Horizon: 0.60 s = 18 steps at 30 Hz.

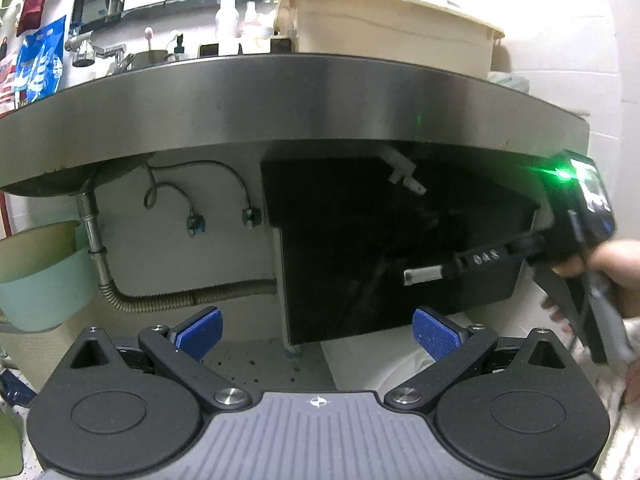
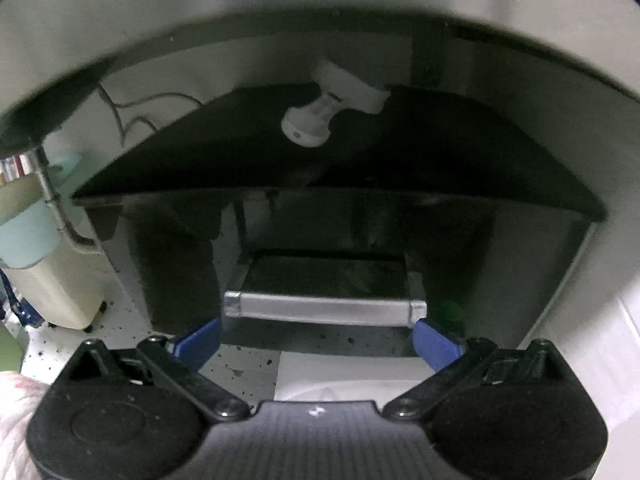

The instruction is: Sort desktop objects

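A black cabinet (image 1: 380,240) stands under a stainless steel counter (image 1: 280,100). Its silver bar handle (image 1: 422,275) sits low on the front. My left gripper (image 1: 316,334) is open and holds nothing, hanging back below the cabinet's left part. A hand carries my right gripper (image 1: 460,266) in from the right, its tip at the handle. In the right wrist view the handle (image 2: 324,310) lies across, just ahead of the spread blue fingers (image 2: 198,344) of my open right gripper (image 2: 318,340). No desktop objects sit near either gripper.
On the counter stand a beige plastic bin (image 1: 384,20), bottles (image 1: 226,16) and a faucet (image 1: 92,52). A drain pipe (image 1: 96,240) and a teal basin (image 1: 40,276) are at the left. A white clip (image 2: 316,120) hangs above the cabinet. The floor (image 1: 256,364) is speckled.
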Motion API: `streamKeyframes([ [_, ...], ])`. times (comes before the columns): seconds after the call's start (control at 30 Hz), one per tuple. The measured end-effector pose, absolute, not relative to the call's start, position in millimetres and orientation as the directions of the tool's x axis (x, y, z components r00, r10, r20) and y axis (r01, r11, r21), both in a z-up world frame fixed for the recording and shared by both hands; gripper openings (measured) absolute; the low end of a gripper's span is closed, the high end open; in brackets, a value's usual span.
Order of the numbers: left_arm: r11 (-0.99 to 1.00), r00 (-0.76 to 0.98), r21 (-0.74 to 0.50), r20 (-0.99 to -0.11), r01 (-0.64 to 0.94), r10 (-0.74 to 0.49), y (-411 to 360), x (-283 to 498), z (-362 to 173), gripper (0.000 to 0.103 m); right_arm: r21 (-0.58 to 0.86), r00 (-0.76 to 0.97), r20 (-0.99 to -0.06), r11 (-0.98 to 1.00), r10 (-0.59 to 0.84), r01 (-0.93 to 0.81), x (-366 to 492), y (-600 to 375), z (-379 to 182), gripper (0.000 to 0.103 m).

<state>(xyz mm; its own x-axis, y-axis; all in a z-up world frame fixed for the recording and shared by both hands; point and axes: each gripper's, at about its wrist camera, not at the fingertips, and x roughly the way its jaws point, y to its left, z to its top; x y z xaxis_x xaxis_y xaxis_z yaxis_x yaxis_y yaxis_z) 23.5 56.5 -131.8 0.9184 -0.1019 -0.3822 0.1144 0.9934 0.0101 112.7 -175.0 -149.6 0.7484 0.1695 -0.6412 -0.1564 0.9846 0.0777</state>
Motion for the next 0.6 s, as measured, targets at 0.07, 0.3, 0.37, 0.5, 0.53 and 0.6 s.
streamKeyframes([
  [0.07,0.994,0.92,0.009,-0.379,0.111,-0.1,57,23,-132,0.102,0.083,0.756,-0.635,0.987,0.156,-0.135,98,-176,-147,0.103],
  [0.3,0.996,0.913,-0.01,-0.398,0.091,-0.088,62,27,-131,0.102,0.108,0.748,-0.651,0.991,0.127,-0.074,51,-176,-137,0.103],
  [0.37,0.996,0.909,-0.012,-0.408,0.087,-0.084,62,28,-131,0.102,0.134,0.746,-0.654,0.989,0.13,-0.055,38,-178,-133,0.103],
  [0.5,0.996,0.897,-0.034,-0.434,0.077,-0.084,61,30,-128,0.102,0.174,0.737,-0.663,0.984,0.131,-0.018,20,-177,-127,0.103],
  [0.53,0.996,0.891,-0.042,-0.447,0.073,-0.084,61,31,-127,0.102,0.178,0.735,-0.665,0.984,0.133,-0.017,15,-176,-126,0.103],
  [0.6,0.995,0.875,-0.065,-0.476,0.069,-0.092,60,32,-127,0.102,0.18,0.731,-0.668,0.983,0.138,-0.02,5,-175,-124,0.103],
])
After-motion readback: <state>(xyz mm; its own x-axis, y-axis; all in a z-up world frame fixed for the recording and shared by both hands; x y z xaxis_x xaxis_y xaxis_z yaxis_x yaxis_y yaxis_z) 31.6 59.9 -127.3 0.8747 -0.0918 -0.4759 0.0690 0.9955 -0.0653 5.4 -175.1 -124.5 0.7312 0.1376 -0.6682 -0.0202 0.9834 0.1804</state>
